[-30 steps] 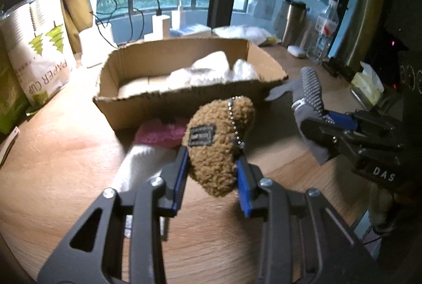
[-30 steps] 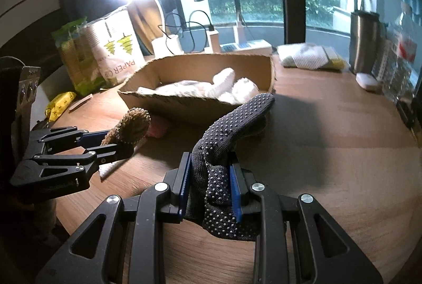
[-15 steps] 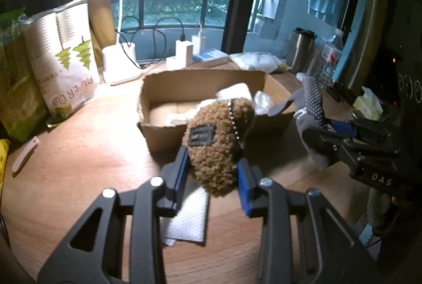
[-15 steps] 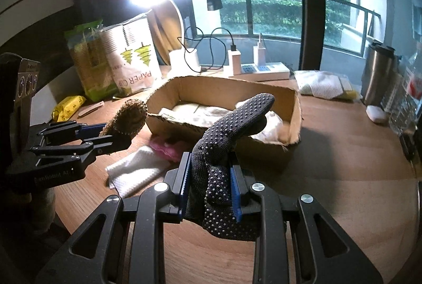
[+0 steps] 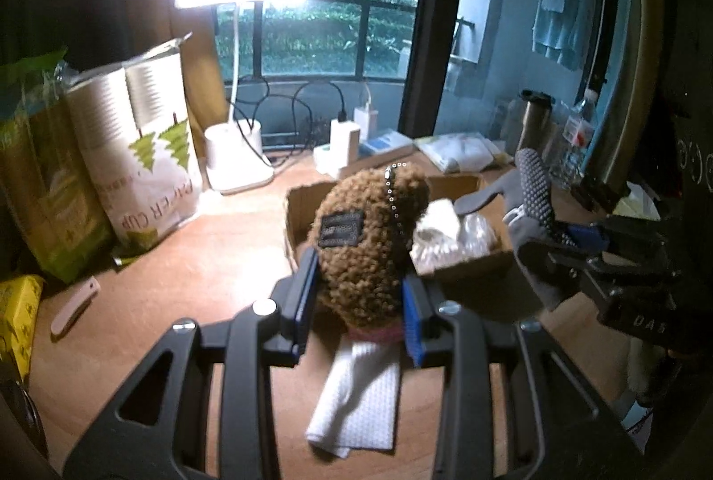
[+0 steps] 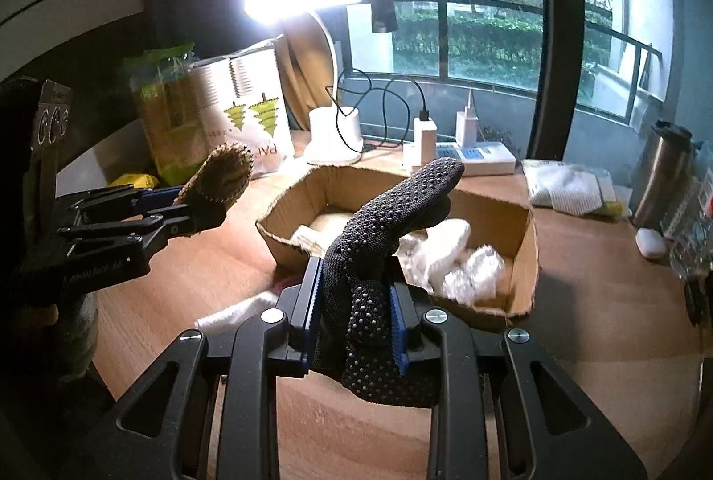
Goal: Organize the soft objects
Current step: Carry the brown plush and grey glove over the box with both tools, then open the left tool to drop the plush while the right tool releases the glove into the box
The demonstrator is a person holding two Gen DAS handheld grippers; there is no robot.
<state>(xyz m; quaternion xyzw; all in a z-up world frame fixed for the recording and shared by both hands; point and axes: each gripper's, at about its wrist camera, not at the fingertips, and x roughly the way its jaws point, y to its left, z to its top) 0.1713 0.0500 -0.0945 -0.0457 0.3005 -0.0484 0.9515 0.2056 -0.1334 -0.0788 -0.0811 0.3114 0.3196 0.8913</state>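
My left gripper [image 5: 358, 315] is shut on a brown fuzzy pouch [image 5: 367, 239] with a black label, held high above the table; it also shows in the right wrist view [image 6: 218, 177]. My right gripper [image 6: 354, 324] is shut on a dark grey dotted glove [image 6: 379, 257], raised in front of the cardboard box [image 6: 526, 257]; the glove also shows in the left wrist view [image 5: 534, 190]. The box [image 5: 298, 208] holds white soft items [image 6: 463, 257]. A white cloth [image 5: 356, 404] and a pink item [image 5: 374, 335] lie on the table below the pouch.
Paper-cup bags [image 5: 138, 154] stand at the left. A lit desk lamp [image 5: 240, 150], chargers [image 6: 425, 141] and a power strip stand behind the box. A steel flask [image 6: 664, 168], a folded cloth [image 6: 570, 186] and a bottle are at the right.
Both grippers have risen well above the table with their loads. The box now lies lower and farther in both views. The white cloth stays on the table.
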